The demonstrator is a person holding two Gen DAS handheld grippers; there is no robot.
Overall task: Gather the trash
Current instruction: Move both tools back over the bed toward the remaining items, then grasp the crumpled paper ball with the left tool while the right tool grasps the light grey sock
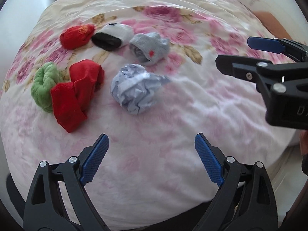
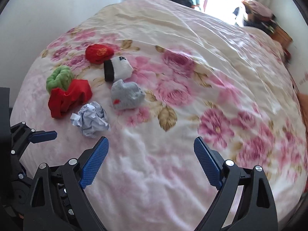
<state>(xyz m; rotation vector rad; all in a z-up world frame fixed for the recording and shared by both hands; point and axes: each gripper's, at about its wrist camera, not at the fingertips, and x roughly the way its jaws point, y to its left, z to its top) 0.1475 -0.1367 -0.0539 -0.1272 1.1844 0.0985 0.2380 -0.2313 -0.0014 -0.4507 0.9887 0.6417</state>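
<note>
We held our left gripper (image 1: pixel 152 159) and right gripper (image 2: pixel 151 161) wide open and empty above the floral bedspread (image 1: pixel 192 105), ready for the crumpled paper ball (image 1: pixel 132 90) lying beside rolled socks (image 1: pixel 77 36).

One crumpled paper ball (image 1: pixel 134 91) lies on the bed (image 1: pixel 173 154). Around it, from 9 to 12 o'clock, are five rolled or bunched sock bundles: one green (image 1: pixel 44 85), two red, the larger (image 1: pixel 77 96) beside the green one and the smaller (image 1: pixel 77 36) farther up, one black-and-white (image 1: pixel 113 36), and one grey with a red mark (image 1: pixel 149 48). That makes six loose things in all, five of cloth and one of paper.
</note>
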